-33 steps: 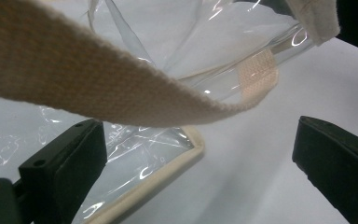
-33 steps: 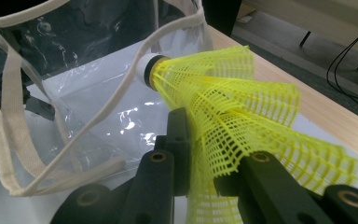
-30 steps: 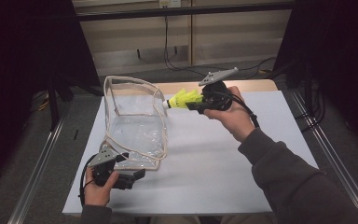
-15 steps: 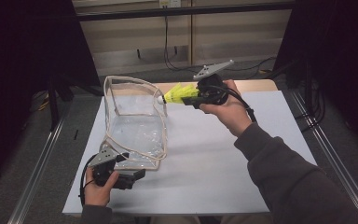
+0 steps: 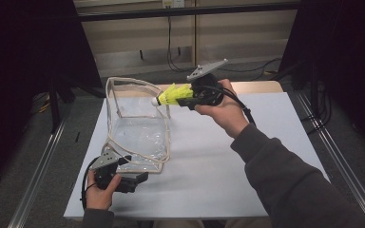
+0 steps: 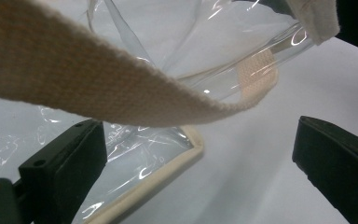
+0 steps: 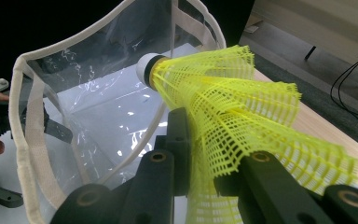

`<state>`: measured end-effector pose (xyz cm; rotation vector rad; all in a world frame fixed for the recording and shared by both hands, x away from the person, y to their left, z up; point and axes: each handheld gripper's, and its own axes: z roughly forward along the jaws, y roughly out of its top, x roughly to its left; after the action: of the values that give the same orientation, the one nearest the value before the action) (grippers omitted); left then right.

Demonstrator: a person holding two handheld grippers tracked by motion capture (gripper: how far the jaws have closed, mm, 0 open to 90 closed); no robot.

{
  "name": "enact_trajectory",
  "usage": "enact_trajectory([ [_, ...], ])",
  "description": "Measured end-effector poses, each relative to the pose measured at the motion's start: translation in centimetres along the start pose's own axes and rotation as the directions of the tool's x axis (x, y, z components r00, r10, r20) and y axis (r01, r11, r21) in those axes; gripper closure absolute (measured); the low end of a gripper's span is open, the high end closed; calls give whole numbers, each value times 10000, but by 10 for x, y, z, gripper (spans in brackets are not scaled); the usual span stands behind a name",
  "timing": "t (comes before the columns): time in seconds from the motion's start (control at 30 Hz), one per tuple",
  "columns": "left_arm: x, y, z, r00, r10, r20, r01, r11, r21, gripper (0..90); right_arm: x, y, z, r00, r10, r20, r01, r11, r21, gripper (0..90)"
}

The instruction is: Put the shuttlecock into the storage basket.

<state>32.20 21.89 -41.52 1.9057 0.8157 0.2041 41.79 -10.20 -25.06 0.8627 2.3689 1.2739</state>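
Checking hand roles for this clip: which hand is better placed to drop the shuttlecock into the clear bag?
The right. The right gripper is shut on the yellow shuttlecock, its cork tip at the clear bag rim. The left gripper sits low at the bag's near corner, fingers open around its edge.

Right gripper (image 5: 183,99) lifted shuttlecock (image 5: 171,95) toward bag (image 5: 138,137).

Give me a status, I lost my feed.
Right gripper shut on yellow shuttlecock, cork end at clear bag rim. Left gripper open beside bag's corner. Webbing strap hangs before left jaws.
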Motion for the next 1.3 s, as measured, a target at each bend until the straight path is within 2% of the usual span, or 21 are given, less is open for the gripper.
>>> enact_trajectory([
  [0.5,0,0,0,10000,-1,-11,1,10000,-82,29,17,11,21,9994,-283,-193,286,9995,162,795],
  [0.77,0,0,0,10000,15,5,-15,10000,16,29,22,17,27,9993,-317,-218,321,9994,164,794],
  [0.87,0,0,0,10000,5,-16,-5,10000,-83,29,26,18,30,9990,-351,-274,355,9992,165,794],
  [1.3,0,0,0,10000,12,8,-12,10000,-26,29,39,27,43,9971,-674,-367,686,9971,330,794],
])
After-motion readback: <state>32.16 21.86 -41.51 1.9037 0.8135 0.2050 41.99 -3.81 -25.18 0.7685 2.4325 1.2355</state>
